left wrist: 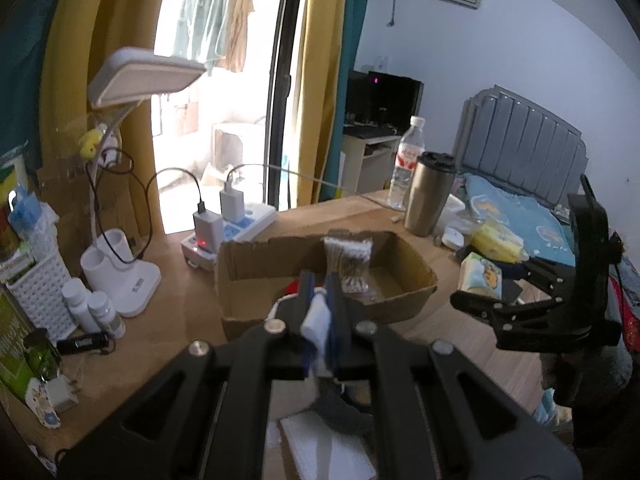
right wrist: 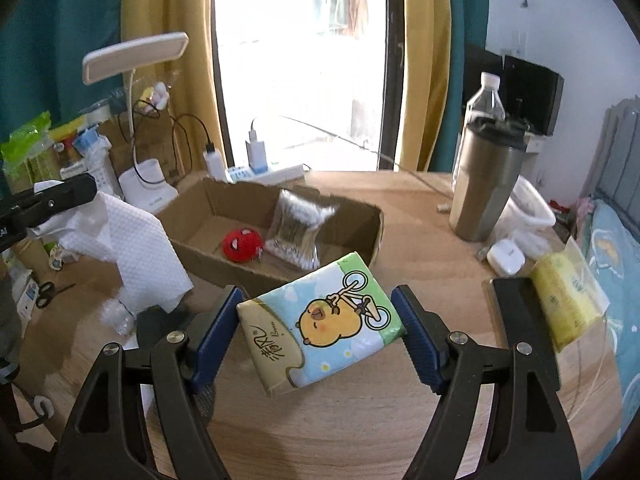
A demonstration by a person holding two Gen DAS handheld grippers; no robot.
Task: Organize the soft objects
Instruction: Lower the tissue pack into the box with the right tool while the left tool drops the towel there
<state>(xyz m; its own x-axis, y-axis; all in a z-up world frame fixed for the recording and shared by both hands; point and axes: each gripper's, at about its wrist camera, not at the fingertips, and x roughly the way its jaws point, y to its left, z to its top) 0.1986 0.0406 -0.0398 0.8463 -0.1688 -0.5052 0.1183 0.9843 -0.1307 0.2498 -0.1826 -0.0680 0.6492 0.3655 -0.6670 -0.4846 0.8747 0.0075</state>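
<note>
My left gripper is shut on a white dimpled cloth that hangs from it in front of the cardboard box; the cloth also shows at the left of the right wrist view. My right gripper is shut on a tissue pack printed with a yellow cartoon animal on a bicycle, held above the wooden table just before the box. The box holds a red plush ball and a bag of cotton swabs. The right gripper shows from the left wrist view.
A steel tumbler and a water bottle stand at the back right. A yellow tissue pack and a white case lie to the right. A desk lamp, power strip, white basket and small bottles crowd the left.
</note>
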